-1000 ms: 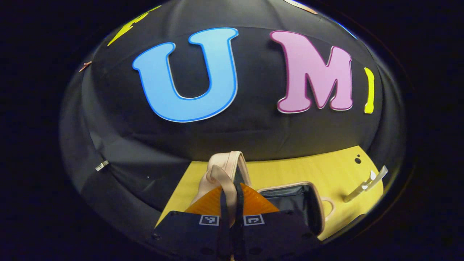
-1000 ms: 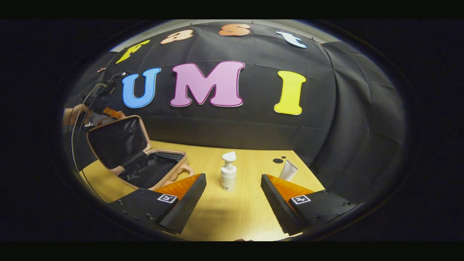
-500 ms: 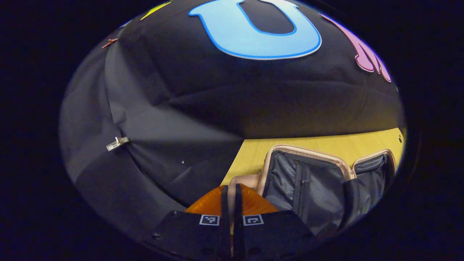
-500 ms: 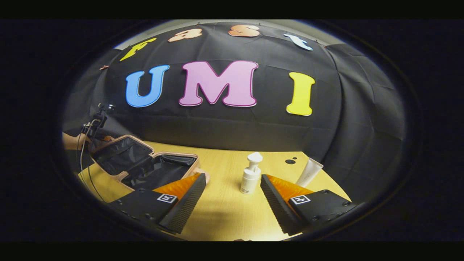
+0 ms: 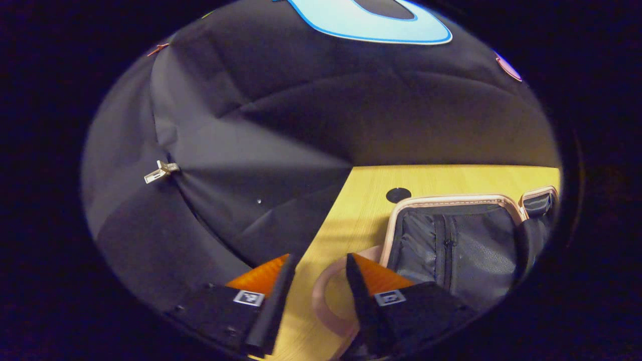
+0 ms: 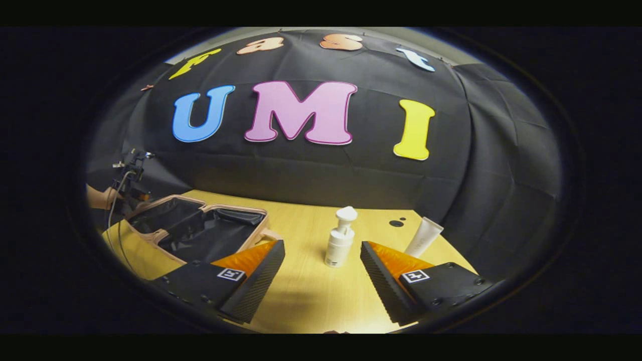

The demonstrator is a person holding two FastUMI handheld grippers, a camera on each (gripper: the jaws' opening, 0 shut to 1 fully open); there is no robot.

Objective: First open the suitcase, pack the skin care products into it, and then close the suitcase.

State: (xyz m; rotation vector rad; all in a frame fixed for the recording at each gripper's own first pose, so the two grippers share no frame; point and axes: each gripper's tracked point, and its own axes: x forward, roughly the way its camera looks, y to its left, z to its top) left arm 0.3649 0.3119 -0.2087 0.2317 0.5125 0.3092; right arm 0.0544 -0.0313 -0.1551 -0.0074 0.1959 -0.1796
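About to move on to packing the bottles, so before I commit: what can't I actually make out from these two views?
- Pink suitcase, right gripper view: its near edge is hidden behind the right gripper.
- The suitcase, left gripper view: the image edge cuts off its right half; the pink loop handle is partly covered by the left gripper.
- White pump bottle and white tube, right gripper view: labels too small; the tube's lower end sits behind a finger.

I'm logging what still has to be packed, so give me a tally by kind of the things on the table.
Suitcase, lying open: 1
Pump bottle, standing upright: 1
Tube, leaning near the wall: 1
Total: 3 things, 2 of them skin care products, both outside the suitcase.
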